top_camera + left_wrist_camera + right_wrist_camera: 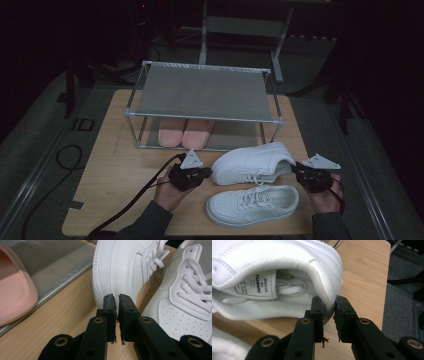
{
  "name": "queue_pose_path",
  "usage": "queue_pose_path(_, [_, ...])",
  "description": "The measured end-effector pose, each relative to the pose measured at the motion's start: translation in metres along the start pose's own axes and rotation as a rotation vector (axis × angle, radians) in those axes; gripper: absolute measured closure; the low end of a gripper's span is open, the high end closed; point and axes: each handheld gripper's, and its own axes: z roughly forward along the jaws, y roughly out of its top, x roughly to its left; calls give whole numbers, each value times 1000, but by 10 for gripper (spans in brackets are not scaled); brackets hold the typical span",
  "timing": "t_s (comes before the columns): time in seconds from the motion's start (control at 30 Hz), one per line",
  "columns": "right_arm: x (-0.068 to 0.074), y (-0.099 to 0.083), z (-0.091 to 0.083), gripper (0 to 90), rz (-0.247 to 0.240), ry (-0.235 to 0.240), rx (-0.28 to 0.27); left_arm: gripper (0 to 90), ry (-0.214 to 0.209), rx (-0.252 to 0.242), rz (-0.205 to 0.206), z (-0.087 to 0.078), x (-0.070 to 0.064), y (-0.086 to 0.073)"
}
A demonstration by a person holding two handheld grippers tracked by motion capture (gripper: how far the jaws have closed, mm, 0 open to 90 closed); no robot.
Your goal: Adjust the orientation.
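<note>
Right gripper [329, 305]: jaws pinched on the padded heel collar of the far white sneaker [252, 162], one pad [317, 307] inside the collar, the other against the outside of the heel. Heel raised and tilted, opening and printed tongue label turned toward the jaws, bare wooden table [364, 270] beyond and beneath. Seen from above, right gripper [298, 170] at the sneaker's heel, the person's right hand [325, 197] just behind it.

Left gripper [117, 305]: jaws pressed nearly together, a thin slit between the pads [110, 307], nothing gripped. Tips right at the ribbed toe sole of the same far sneaker [117, 265]; touching or a hair apart, cannot tell. Off to one side of the tips, the laced toe of the near white sneaker [185, 302]; to the other side, a pink slipper [12, 290] on the grey lower shelf.

From above, left gripper [206, 173] at the toe end, left hand [170, 192] behind. Near sneaker [252, 204] flat on the table, just beside the far one, between both hands. Farther out, a metal shoe rack [202, 92] with the pair of pink slippers [184, 132] under its top shelf.
</note>
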Motion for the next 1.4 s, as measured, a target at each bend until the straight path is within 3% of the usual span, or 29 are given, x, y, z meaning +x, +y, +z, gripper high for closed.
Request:
queue_pose_path(0.27, [4,16,-16,787,-15,30,31,846,5,17,-17,11,7,1])
queue_pose_path(0.67, [2,22,-23,785,80,80,140,849,36,33,-38,28,21,5])
queue_pose_path(0.83, [0,24,-23,778,114,93,168,860,27,33,-52,30,25,8])
queue_pose_path(0.97, [-1,23,-14,769,106,67,170,875,42,23,-23,31,21,11])
queue_pose_path(1.13, [-9,13,-5,758,142,85,128,883,66,30,1,32,18,16])
queue_pose_path(1.3, [-12,12,-1,705,148,97,74,889,89,30,3,34,19,17])
queue_pose_path(1.4, [-9,14,7,652,131,75,78,895,93,29,1,35,19,16])
